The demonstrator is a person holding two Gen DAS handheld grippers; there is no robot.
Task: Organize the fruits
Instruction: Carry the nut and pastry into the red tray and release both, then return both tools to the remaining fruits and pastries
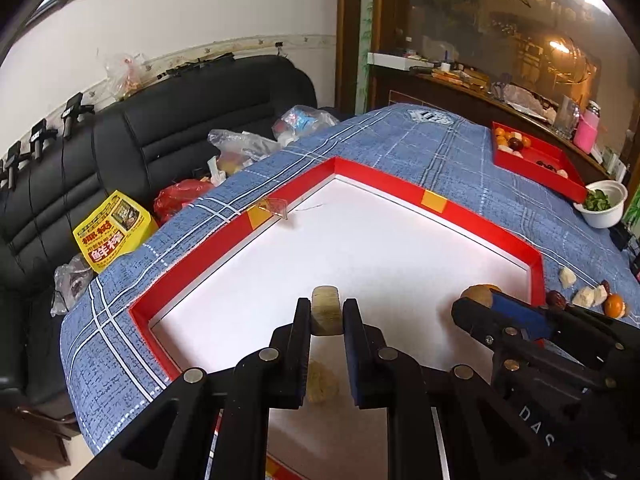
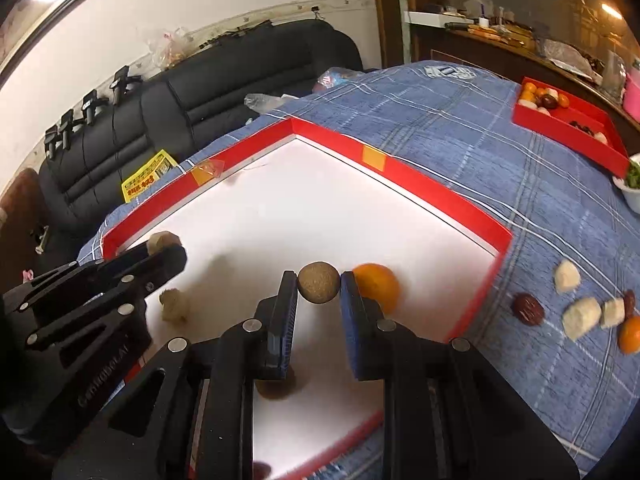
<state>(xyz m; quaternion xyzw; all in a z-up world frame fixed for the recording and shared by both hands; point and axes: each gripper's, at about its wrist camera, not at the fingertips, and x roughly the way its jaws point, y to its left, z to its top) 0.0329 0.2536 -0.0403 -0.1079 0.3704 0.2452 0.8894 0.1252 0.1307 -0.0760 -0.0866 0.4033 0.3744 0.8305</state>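
Observation:
A red tray with a white floor (image 1: 384,184) (image 2: 440,188) lies on the blue cloth. My left gripper (image 1: 327,312) is shut on a pale tan fruit chunk (image 1: 326,310) held above the tray floor; it also shows at the left of the right wrist view (image 2: 166,248). My right gripper (image 2: 319,288) is shut on a round brown fruit (image 2: 319,282) above the tray; it shows in the left wrist view (image 1: 476,300). An orange (image 2: 378,286) sits in the tray beside the right finger. A pale piece (image 2: 174,305) and a brown fruit (image 2: 276,390) lie on the tray floor.
Loose fruit lies on the cloth right of the tray: white chunks (image 2: 582,316), a red date (image 2: 528,308), an orange (image 2: 632,334). A second red tray with fruit (image 2: 568,120) and a white bowl of greens (image 1: 602,202) stand far right. A black sofa with bags (image 1: 180,128) is left.

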